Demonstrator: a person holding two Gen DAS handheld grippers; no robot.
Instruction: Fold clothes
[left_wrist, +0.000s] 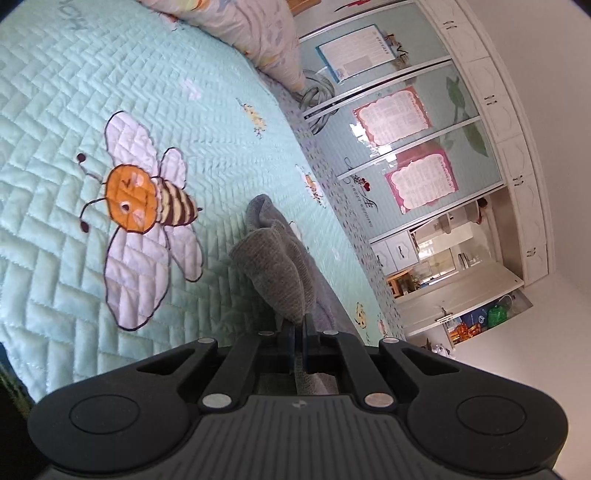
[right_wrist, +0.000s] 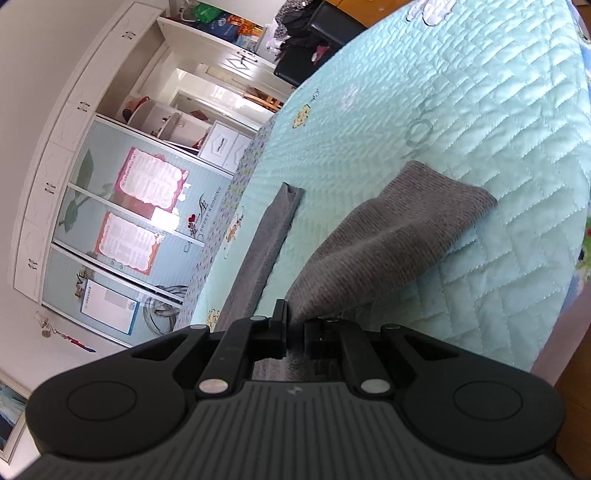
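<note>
A grey knitted garment (left_wrist: 275, 266) lies on the mint quilted bedspread (left_wrist: 74, 92). In the left wrist view my left gripper (left_wrist: 300, 325) is shut on a bunched edge of it, and the cloth rises in a fold from the bed into the jaws. In the right wrist view my right gripper (right_wrist: 294, 322) is shut on another edge of the grey garment (right_wrist: 388, 236), which stretches from the jaws out to a ribbed hem on the bed. A long narrow grey strip of the garment (right_wrist: 269, 240) lies flat to the left.
A big embroidered bee (left_wrist: 147, 206) marks the bedspread left of the garment. A patterned pillow (left_wrist: 251, 29) lies at the head of the bed. A wardrobe with sliding doors (left_wrist: 413, 122) stands past the far bed edge. Dark furniture (right_wrist: 314, 40) stands beyond the bed.
</note>
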